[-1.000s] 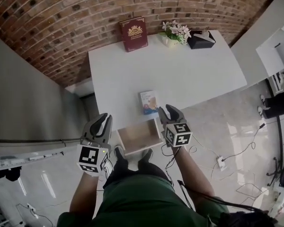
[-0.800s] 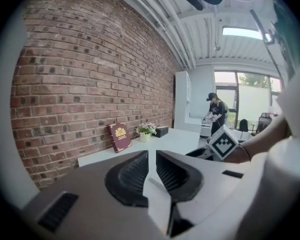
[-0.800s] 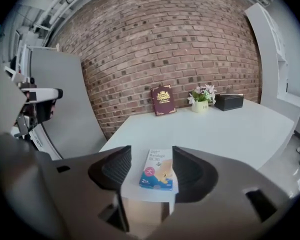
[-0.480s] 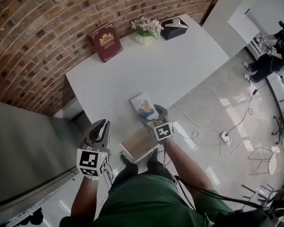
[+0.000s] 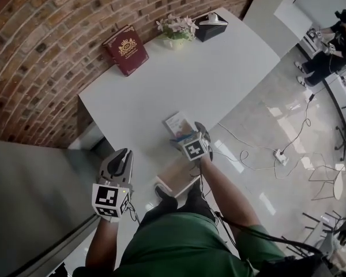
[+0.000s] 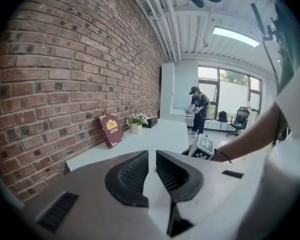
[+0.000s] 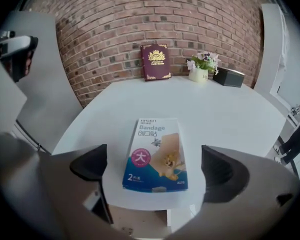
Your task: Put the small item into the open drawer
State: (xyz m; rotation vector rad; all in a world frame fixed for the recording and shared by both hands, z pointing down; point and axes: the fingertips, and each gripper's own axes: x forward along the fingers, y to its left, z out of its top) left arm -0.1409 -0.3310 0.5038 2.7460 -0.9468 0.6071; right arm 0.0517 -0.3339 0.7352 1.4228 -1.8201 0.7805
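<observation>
- Brick-red wall (image 5: 40, 45) runs along the far edge of the white table (image 5: 230, 79).
- Left gripper (image 5: 124, 153) hangs off the table's near left corner, over the floor. Its jaws are clenched together with nothing between them.
- Dark red book (image 5: 127, 49) stands at the table's far left corner, leaning on the wall.
- Wooden drawer (image 5: 176, 180) stands pulled out under the table's near edge, open upward.
- Bandage box (image 5: 177, 123) lies flat and face up on the table, at the near edge just above the drawer. It is not in the drawer.
- Right gripper (image 5: 190, 135) points steeply down at the box. Its jaws have just been opening and stand wide, released. The box sits between them with a gap on each side, and neither pad touches it.
- Potted flowers (image 5: 176, 27) and a black box (image 5: 211, 26) sit side by side near the far right corner.
- One person (image 5: 334, 45) is at the far right, well apart from the table.
</observation>
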